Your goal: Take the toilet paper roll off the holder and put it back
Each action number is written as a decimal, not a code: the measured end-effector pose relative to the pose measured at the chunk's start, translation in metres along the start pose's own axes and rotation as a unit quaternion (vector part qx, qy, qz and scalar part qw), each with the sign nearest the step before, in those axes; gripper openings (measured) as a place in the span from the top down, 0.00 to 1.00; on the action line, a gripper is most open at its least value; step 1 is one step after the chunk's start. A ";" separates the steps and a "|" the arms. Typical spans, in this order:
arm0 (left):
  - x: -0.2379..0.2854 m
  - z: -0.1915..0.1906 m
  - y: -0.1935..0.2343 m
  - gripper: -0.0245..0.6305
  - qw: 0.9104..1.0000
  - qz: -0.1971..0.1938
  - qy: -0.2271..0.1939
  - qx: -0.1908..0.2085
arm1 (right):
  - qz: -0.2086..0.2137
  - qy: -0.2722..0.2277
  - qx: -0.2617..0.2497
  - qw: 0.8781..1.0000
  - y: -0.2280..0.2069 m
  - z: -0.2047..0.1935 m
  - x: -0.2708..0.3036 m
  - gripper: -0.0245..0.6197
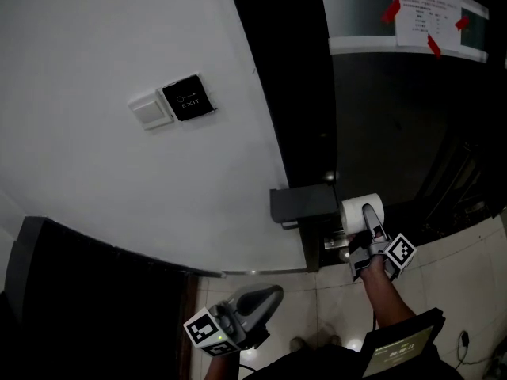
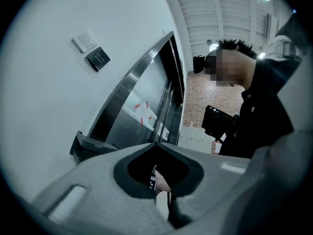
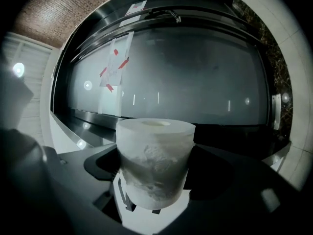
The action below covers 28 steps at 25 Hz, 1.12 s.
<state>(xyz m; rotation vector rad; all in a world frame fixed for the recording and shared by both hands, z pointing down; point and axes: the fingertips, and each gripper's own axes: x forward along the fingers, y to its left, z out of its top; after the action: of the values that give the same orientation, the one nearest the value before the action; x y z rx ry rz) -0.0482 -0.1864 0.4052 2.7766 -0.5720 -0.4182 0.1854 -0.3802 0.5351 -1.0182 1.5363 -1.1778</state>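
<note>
The white toilet paper roll [image 1: 358, 209] hangs just right of a dark box-shaped holder [image 1: 303, 204] fixed at the edge of the wall. My right gripper [image 1: 366, 217] reaches up to the roll from below and is shut on it. In the right gripper view the roll [image 3: 154, 160] stands between the two jaws, core hole up, in front of the dark glass door. Whether it still touches the holder is not clear. My left gripper [image 1: 272, 297] hangs low near the floor, shut and holding nothing; its fingertips [image 2: 146, 148] meet.
A white wall carries a black EXIT button [image 1: 187, 98] and a white switch [image 1: 150, 111]. The black glass door [image 1: 380, 117] bears a paper notice [image 1: 428, 14] taped in red. A dark cabinet [image 1: 95, 307] stands low left. Pale tiles [image 1: 467, 275] cover the floor.
</note>
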 end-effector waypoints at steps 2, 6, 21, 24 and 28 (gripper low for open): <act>-0.003 0.000 0.001 0.96 1.000 0.005 0.001 0.001 | -0.008 -0.001 0.005 1.000 -0.008 -0.003 0.003 0.31; -0.012 0.000 0.004 0.96 1.000 0.016 -0.002 0.007 | -0.025 0.004 0.011 1.000 -0.023 -0.011 0.012 0.31; -0.049 0.004 0.008 0.96 0.998 0.063 -0.013 0.005 | -0.016 0.068 0.037 0.997 -0.024 -0.096 0.038 0.31; -0.057 0.006 0.007 0.96 0.997 0.071 -0.015 0.007 | -0.010 0.085 0.039 0.996 -0.019 -0.117 0.041 0.31; -0.067 0.008 0.005 0.96 0.997 0.081 -0.019 0.009 | -0.005 0.107 0.035 0.994 -0.017 -0.139 0.046 0.31</act>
<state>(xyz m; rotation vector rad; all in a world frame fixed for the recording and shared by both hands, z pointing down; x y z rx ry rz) -0.1117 -0.1644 0.4146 2.7176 -0.8062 -0.4338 0.0412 -0.3971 0.5606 -0.8770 1.6440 -1.3750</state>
